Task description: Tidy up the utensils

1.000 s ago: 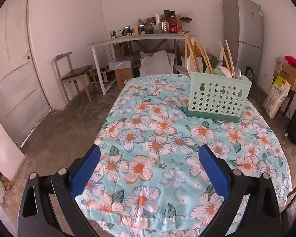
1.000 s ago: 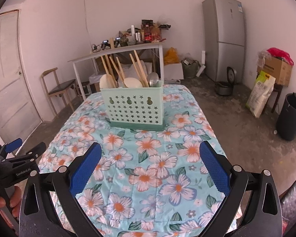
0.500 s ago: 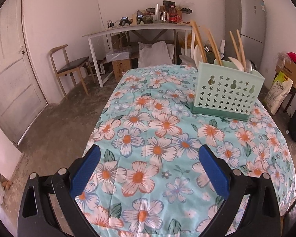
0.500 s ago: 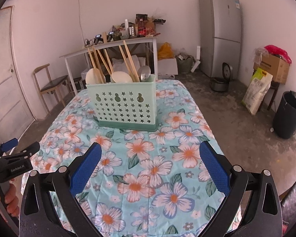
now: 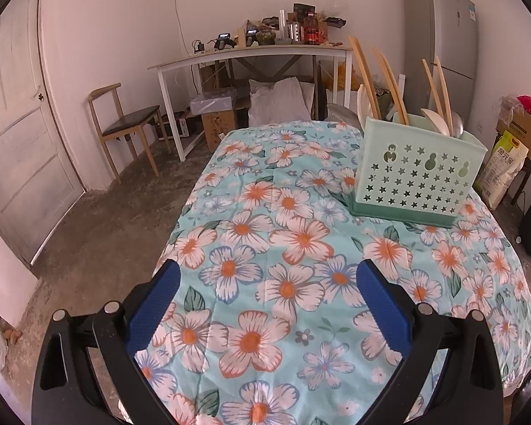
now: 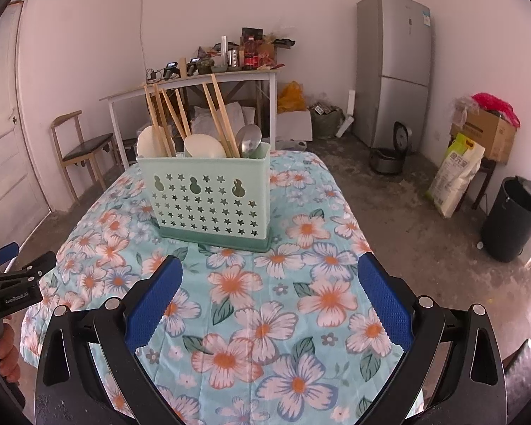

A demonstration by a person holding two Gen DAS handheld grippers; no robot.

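A mint-green utensil holder [image 6: 209, 198] with star cut-outs stands upright on the floral tablecloth [image 6: 265, 318]. It holds several wooden chopsticks [image 6: 219, 113], white spoons [image 6: 201, 145] and a metal spoon [image 6: 249, 140]. It also shows in the left wrist view [image 5: 417, 173], at the right. My right gripper [image 6: 269, 297] is open and empty above the cloth, just short of the holder. My left gripper [image 5: 267, 301] is open and empty over the cloth, left of the holder; it shows at the left edge of the right wrist view [image 6: 14, 279].
A white side table [image 6: 194, 85] with clutter stands at the back wall, a wooden chair [image 5: 127, 124] to its left, a grey fridge [image 6: 394, 67] to its right. A black bin [image 6: 513, 219], a sack [image 6: 455, 173] and cardboard boxes [image 6: 485, 134] stand right of the table.
Both grippers have moved forward over the table toward the holder, which now looks larger and nearer. Both stay open and empty.
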